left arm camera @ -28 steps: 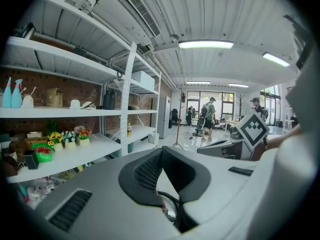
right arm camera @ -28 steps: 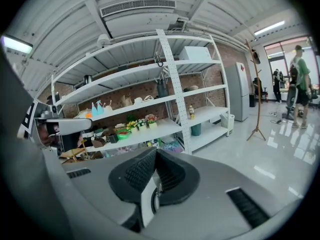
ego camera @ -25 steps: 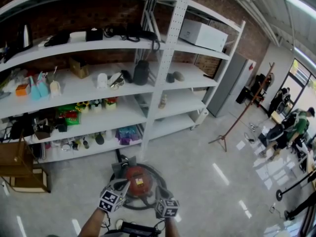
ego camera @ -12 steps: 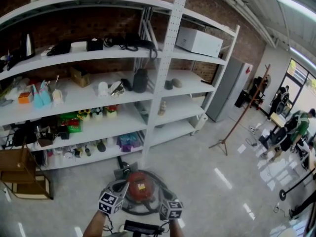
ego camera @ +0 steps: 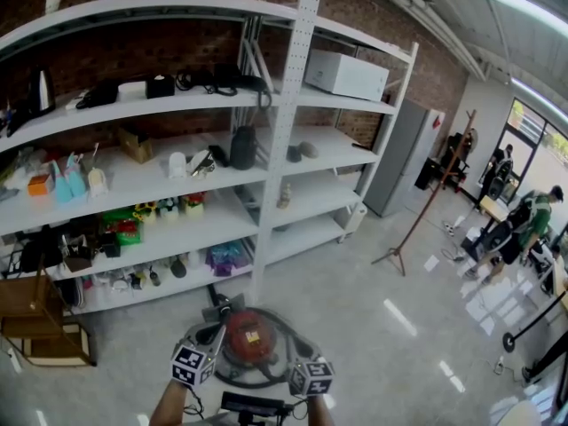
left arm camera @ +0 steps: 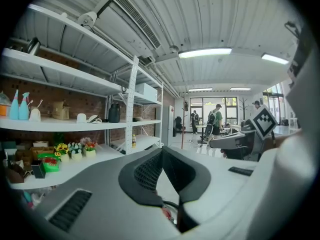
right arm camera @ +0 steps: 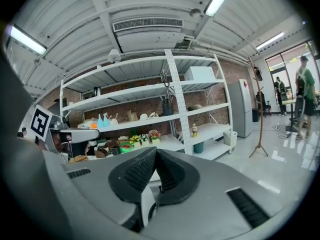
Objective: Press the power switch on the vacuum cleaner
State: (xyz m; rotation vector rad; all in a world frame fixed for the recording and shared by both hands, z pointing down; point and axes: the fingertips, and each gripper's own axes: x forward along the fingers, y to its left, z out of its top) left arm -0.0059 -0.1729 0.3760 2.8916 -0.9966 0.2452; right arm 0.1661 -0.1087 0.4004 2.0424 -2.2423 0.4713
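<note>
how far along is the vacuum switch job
Done: nothing visible yet. In hand: left gripper and right gripper, both shut and empty, hang over the red vacuum, aimed at the shelves. Left: find the switch, not discernible here, and press it.

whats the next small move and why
Likely tip the right gripper down toward the red vacuum on the floor. Both gripper views face the shelves, not the vacuum. The right's jaws are together and empty, fit for pressing. The switch isn't discernible.
</note>
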